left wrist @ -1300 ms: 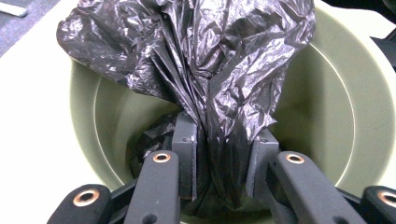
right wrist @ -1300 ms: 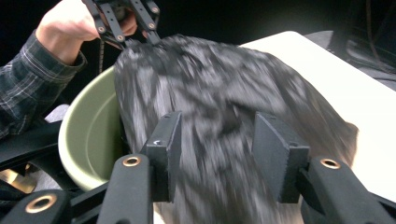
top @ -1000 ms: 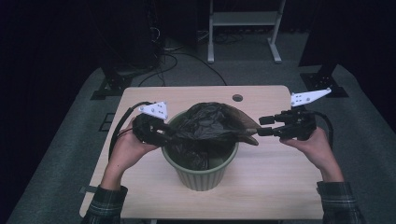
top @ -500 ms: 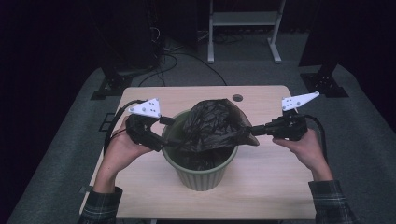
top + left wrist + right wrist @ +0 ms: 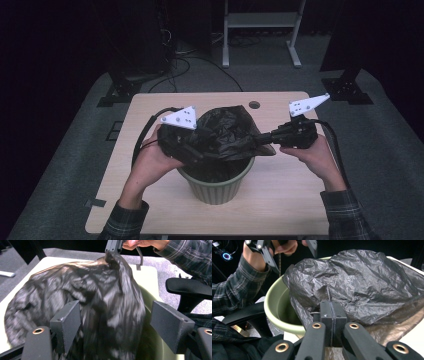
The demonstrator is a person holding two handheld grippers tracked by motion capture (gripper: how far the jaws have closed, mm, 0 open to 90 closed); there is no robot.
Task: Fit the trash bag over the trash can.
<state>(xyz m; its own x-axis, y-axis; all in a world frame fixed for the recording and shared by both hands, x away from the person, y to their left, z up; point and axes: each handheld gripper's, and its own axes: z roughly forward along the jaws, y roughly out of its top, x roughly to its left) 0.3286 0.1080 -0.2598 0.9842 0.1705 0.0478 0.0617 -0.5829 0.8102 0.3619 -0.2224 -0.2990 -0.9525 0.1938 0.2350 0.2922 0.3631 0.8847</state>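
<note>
A crumpled black plastic bag (image 5: 225,132) bulges out of the top of a pale green bin (image 5: 215,187) in the middle of the table. My right gripper (image 5: 265,141) comes in from the right and is shut on a pinch of the bag's edge (image 5: 328,296), the pads (image 5: 325,315) pressed together on the film. My left gripper (image 5: 192,150) is at the bin's left rim. Its jaws have just been opening and stand wide apart (image 5: 117,322), with the bag (image 5: 100,302) hanging loose between them.
The bin stands on a light wooden table (image 5: 285,200) with a small round hole (image 5: 254,105) near its far edge. A black chair armrest (image 5: 190,288) lies near the person's side. A white metal stand (image 5: 260,20) and cables sit on the floor beyond.
The left gripper has let go of the bag, opened wide and moved in over the bin's rim. The right gripper has shut on the bag's right edge.
</note>
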